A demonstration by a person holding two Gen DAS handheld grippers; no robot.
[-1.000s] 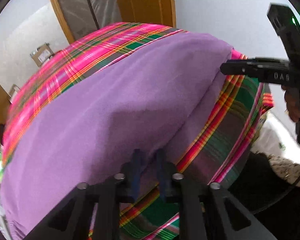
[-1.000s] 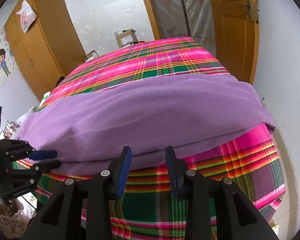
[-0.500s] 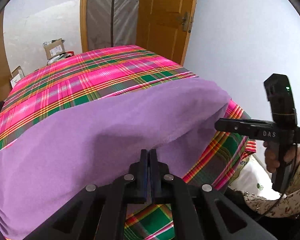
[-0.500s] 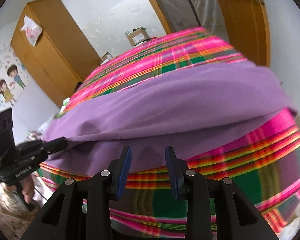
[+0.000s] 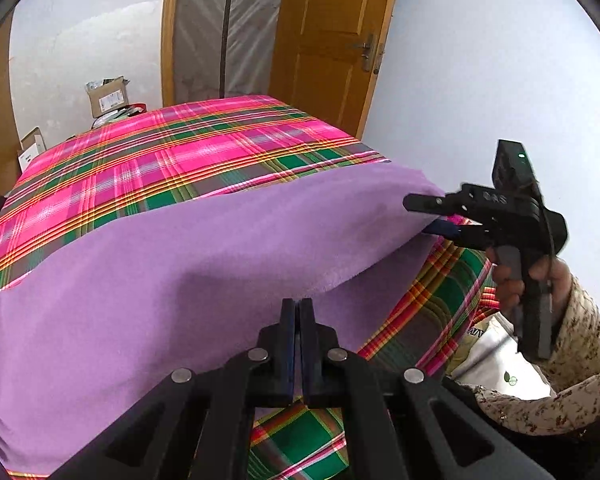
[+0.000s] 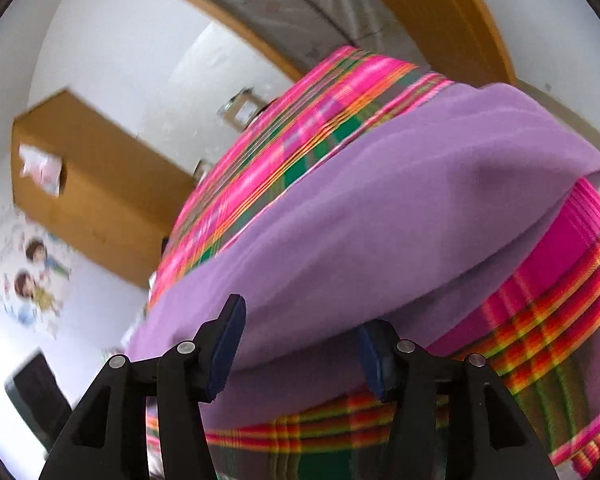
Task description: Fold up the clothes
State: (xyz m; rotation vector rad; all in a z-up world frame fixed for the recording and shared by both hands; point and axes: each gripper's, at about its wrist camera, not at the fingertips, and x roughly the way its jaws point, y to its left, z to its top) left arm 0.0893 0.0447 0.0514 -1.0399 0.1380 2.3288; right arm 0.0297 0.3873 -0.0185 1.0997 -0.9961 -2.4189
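Purple cloth (image 5: 172,264) lay across the plaid bed (image 5: 172,148). Left gripper (image 5: 299,312) was clenched on its near edge; right gripper (image 6: 300,340), at 3 o'clock, straddled the corner, unclosed. Lifting now risked that corner slipping free.

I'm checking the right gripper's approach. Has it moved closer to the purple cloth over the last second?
Yes. In the left wrist view the right gripper has come in from beside the bed, and its open jaws now straddle the purple cloth corner.
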